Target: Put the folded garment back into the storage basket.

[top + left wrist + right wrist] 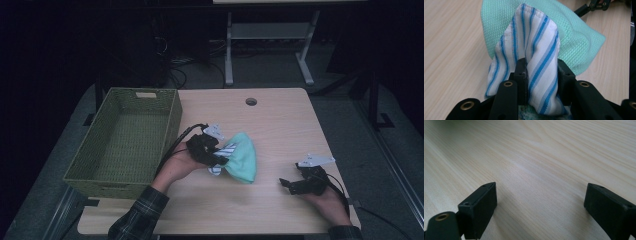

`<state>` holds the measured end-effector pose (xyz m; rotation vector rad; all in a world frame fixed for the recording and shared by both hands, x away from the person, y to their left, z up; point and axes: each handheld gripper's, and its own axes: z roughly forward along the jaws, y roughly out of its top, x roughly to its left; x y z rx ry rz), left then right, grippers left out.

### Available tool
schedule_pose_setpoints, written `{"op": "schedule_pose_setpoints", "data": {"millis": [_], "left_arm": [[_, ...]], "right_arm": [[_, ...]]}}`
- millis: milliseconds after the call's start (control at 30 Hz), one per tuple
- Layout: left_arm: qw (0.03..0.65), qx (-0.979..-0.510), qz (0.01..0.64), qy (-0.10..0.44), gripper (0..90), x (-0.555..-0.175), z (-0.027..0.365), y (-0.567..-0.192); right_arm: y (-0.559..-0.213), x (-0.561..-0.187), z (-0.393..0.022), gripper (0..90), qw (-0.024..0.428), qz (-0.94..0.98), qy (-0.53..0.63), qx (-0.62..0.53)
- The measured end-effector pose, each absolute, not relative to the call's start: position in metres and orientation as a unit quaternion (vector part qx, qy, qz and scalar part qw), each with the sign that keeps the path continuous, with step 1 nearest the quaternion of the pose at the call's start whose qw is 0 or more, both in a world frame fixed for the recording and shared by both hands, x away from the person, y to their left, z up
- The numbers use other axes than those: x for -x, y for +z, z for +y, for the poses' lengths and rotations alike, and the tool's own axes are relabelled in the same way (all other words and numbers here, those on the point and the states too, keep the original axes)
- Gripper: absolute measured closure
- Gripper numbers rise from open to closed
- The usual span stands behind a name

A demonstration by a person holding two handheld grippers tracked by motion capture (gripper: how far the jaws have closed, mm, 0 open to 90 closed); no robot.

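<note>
My left jaws (541, 72) are pinching the striped cloth (534, 50) and mint cloth (579, 42); either could slip free. My right jaws (540, 207) are resting apart.

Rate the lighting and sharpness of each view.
High view: dim, dark surround, soft on the left gripper and green cloth. Left gripper view: bright and sharp on the striped cloth. Right gripper view: evenly lit table, far grain blurred, right gripper jaws crisp.
</note>
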<state>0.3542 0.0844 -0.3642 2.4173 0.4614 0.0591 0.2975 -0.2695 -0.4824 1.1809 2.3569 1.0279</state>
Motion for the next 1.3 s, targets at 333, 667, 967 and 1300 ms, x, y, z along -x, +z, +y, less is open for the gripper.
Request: {"op": "schedule_pose_setpoints", "data": {"millis": [333, 667, 967, 1300], "left_arm": [[0.336, -0.923, 0.187, 0.033, 67.1, -0.356, 0.098, -0.342], [0.335, -0.918, 0.205, 0.047, 66.9, -0.358, 0.118, -0.326], [0.339, -0.912, 0.224, 0.063, 66.7, -0.359, 0.137, -0.315], [0.333, -0.908, 0.243, 0.079, 66.7, -0.361, 0.160, -0.307]], "right_arm": [[-0.482, -0.297, -0.269, 11.0, 0.155, 0.823, 0.359, -0.412], [-0.482, -0.298, -0.269, 11.0, 0.155, 0.823, 0.359, -0.412], [-0.482, -0.297, -0.269, 11.0, 0.155, 0.823, 0.359, -0.413], [-0.482, -0.297, -0.269, 11.0, 0.155, 0.823, 0.359, -0.413]]}}
